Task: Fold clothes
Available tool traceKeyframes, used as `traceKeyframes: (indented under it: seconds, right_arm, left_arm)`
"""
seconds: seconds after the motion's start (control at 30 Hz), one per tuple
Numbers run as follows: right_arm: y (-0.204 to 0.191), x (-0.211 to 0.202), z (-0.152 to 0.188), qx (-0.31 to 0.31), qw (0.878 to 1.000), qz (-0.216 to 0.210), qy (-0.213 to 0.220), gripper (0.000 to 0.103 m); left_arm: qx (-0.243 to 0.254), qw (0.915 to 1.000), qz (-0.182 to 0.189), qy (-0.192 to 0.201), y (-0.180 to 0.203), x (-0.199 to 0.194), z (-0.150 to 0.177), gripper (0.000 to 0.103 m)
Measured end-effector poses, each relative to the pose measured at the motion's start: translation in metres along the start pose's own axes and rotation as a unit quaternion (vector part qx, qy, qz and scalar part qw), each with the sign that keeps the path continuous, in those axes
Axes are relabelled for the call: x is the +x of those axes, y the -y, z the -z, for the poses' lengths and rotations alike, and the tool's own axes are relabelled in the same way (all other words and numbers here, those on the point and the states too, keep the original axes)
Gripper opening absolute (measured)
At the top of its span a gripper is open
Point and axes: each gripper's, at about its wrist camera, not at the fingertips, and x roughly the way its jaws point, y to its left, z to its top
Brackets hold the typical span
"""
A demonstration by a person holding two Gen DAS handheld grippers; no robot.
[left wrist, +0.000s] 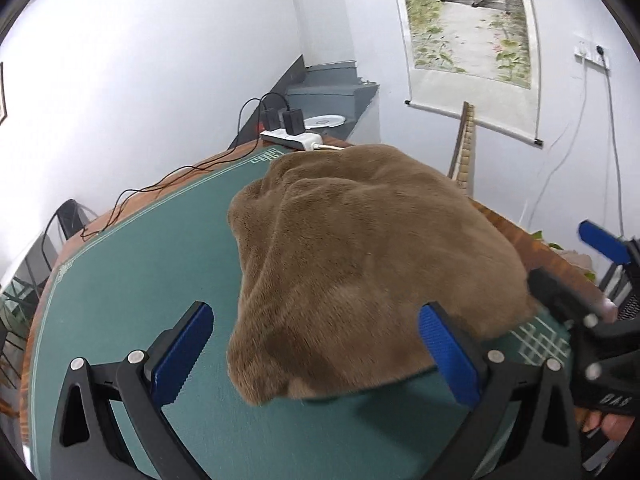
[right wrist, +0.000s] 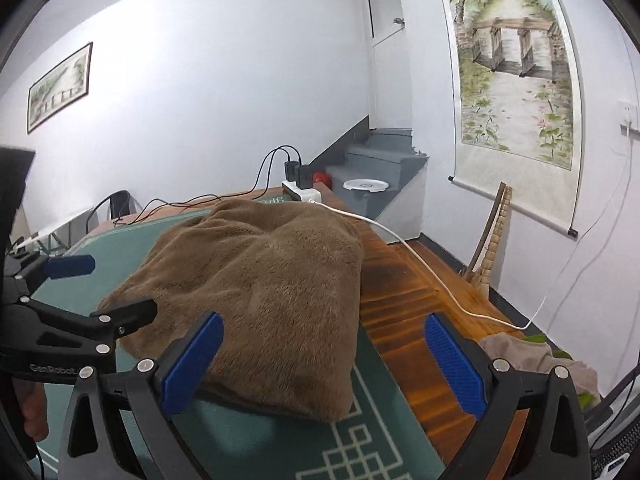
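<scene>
Two grippers are in view, both spread wide with nothing between their blue pads. Left gripper (left wrist: 316, 344) sits low over the green table mat (left wrist: 132, 280), its fingers straddling the near corner of the brown fleece garment (left wrist: 360, 256); the right-hand pad (left wrist: 448, 356) lies just beside the cloth, whether touching cannot be told. Right gripper (right wrist: 324, 364) stands at the garment's (right wrist: 260, 292) opposite near corner, left pad (right wrist: 192, 364) against or just over the fleece, right pad above the bare wooden tabletop (right wrist: 404, 300). Garment lies in a thick, rumpled, roughly rectangular bundle on the mat, one edge reaching the mat's border nearest the wood. At the far table end rests a white power strip (right wrist: 298, 194) carrying black adapters, with a white cable (right wrist: 420, 264) trailing across the wood. A crumpled beige cloth (right wrist: 532, 356) lies near the right gripper. A scroll painting (right wrist: 516, 76) hangs on the wall.
</scene>
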Motion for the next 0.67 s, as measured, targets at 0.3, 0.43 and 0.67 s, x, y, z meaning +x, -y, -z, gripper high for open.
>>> traceKeyframes:
  seconds: [0.3,0.43,0.67]
  right_arm:
    - [-0.006,-0.021,0.008,0.006,1.0,0.007,0.006,0.102]
    - [-0.004,-0.029,0.01,0.012,1.0,0.015,0.013,0.102]
    - [0.0,-0.033,0.014,0.028,0.999,0.025,0.008,0.102]
  left_arm:
    - [-0.003,0.9992,0.037,-0.011,0.0,-0.015,0.009,0.103]
    - [0.004,0.9995,0.031,-0.001,0.002,-0.017,0.016,0.102]
    - [0.015,0.9996,0.02,0.012,0.002,-0.023,0.021,0.103]
